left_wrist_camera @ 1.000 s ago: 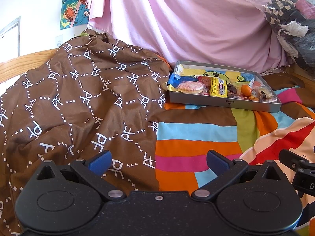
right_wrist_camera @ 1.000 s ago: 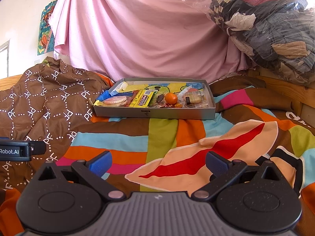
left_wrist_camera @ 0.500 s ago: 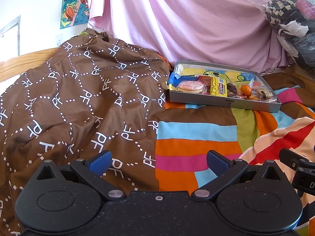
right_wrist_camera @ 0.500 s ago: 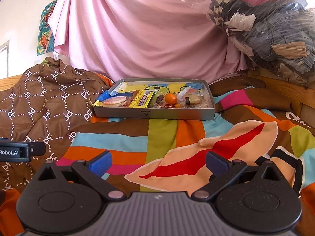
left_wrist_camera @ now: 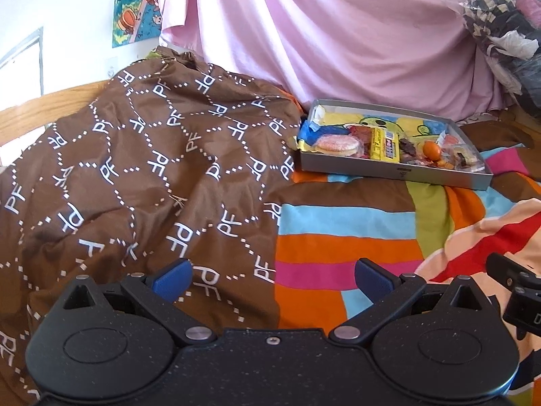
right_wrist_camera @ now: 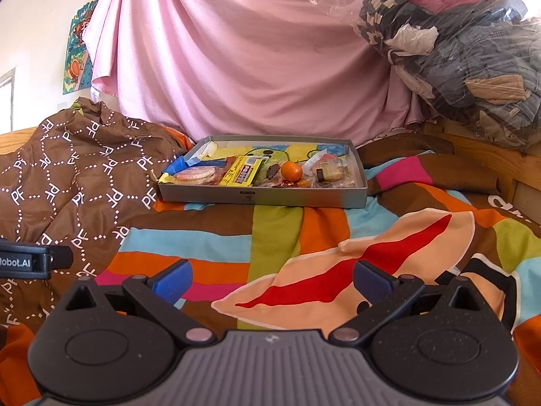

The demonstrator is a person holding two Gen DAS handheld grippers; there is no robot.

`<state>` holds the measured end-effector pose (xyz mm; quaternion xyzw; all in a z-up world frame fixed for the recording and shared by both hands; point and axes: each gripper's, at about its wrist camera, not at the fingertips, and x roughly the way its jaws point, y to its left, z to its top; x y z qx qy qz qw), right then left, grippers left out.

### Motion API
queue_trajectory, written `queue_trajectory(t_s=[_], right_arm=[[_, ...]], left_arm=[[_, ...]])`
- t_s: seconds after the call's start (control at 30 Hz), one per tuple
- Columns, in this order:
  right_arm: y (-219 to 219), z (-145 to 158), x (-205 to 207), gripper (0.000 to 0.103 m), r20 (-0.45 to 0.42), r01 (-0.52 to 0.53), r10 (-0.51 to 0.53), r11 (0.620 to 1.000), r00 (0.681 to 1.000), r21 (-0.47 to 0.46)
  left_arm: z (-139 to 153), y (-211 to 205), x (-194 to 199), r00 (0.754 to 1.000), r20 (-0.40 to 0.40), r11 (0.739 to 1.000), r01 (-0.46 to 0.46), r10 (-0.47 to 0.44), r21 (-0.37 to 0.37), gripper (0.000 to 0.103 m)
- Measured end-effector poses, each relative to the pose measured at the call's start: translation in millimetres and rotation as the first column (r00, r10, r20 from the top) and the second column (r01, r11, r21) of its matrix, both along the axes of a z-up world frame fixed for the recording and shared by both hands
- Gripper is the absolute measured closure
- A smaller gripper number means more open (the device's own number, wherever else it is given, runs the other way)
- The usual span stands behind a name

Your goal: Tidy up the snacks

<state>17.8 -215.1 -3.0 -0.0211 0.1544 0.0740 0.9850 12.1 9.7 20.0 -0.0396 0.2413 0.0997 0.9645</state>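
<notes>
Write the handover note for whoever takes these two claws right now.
Left claw: open, empty, above the bedding, short of the tray.
Right claw: open, empty, also short of the tray.
Grey tray sits on the striped blanket, against the brown quilt.
All visible snacks lie jumbled along its near edge: pink round cookie pack, yellow candy box, small orange, wrapped pieces at the right end.
Done: nothing sorted that shows.
Left: reach in and arrange the snacks.
</notes>
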Motion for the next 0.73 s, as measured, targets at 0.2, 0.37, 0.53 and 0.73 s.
queue_trajectory(t_s=[0.2, 0.37, 0.53, 0.73], right_arm=[[0.0, -0.3, 0.7, 0.0, -0.002, 0.006, -0.006, 1.0, 1.0, -0.004], [0.4, -0.7, -0.3, 0.0, 0.002, -0.001, 0.001, 1.0, 1.0, -0.01], [-0.4, -1.1, 0.0, 0.0, -0.001, -0.004, 0.004, 1.0, 1.0, -0.011], [-0.1, -1.8, 0.0, 0.0, -0.002, -0.006, 0.005, 1.0, 1.0, -0.013]], left_arm=[[-0.4, -0.4, -0.7, 1.0, -0.001, 1.0, 0.004, -0.004, -0.008, 0.001], [-0.3, 1.4, -0.8, 1.0, -0.007, 1.0, 0.005, -0.005, -0.029, 0.002], [0.1, -0.3, -3.0, 1.0, 0.002, 1.0, 0.011, -0.011, -0.023, 0.002], [0.2, -1.8, -2.1, 1.0, -0.001, 1.0, 0.008, -0.008, -0.017, 0.002]])
